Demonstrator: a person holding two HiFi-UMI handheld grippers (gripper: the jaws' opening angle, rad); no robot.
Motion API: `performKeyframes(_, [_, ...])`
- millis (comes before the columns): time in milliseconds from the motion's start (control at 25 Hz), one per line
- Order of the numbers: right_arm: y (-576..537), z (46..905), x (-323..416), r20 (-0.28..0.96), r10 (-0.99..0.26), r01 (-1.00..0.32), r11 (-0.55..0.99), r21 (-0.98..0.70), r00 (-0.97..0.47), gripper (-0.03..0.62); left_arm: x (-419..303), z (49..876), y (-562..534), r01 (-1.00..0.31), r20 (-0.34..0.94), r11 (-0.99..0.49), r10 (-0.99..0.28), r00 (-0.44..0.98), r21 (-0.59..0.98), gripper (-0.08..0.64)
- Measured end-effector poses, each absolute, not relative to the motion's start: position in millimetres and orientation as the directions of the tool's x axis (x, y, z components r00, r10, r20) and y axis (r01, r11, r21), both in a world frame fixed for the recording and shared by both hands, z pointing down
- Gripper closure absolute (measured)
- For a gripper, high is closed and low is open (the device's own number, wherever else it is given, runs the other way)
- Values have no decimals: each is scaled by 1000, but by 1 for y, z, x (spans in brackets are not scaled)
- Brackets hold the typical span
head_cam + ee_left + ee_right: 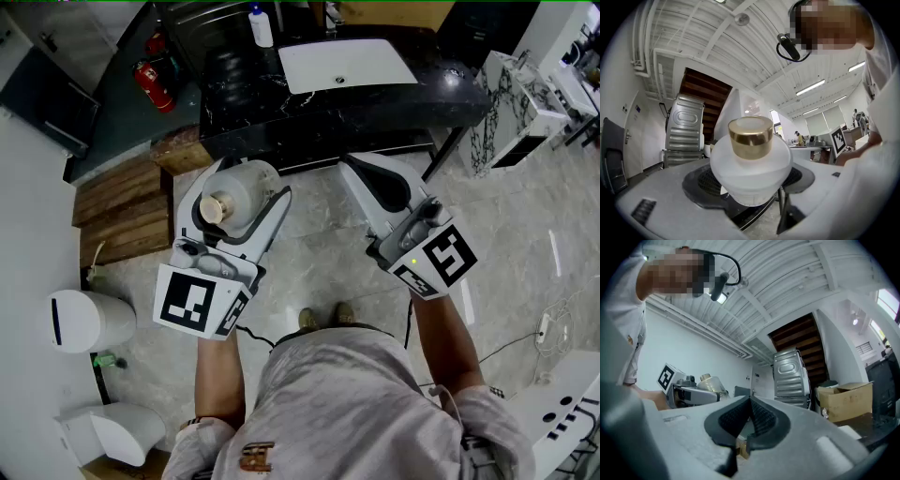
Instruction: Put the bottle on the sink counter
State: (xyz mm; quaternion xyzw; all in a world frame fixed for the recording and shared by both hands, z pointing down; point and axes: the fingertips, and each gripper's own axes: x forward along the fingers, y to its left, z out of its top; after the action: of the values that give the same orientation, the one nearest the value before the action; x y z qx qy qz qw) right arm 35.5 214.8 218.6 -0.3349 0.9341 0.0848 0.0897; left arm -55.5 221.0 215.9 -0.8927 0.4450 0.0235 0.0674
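while the person stands back from the black sink counter point(375, 105), the left gripper point(251, 180) clamps a white bottle point(242, 192) around its body, gold cap point(750, 136) pointing back toward the gripper's camera. bottle hangs over the tiled floor point(319, 258), well apart from the counter. right gripper point(364, 169): jaws pressed together, nothing between them.
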Motion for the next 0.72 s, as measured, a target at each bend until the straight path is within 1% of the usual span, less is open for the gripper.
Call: performKeyframes(720, [202, 222, 53, -235, -582, -612, 787, 76, -778, 592, -38, 219, 206, -817, -89, -567, -813, 575, -101, 232])
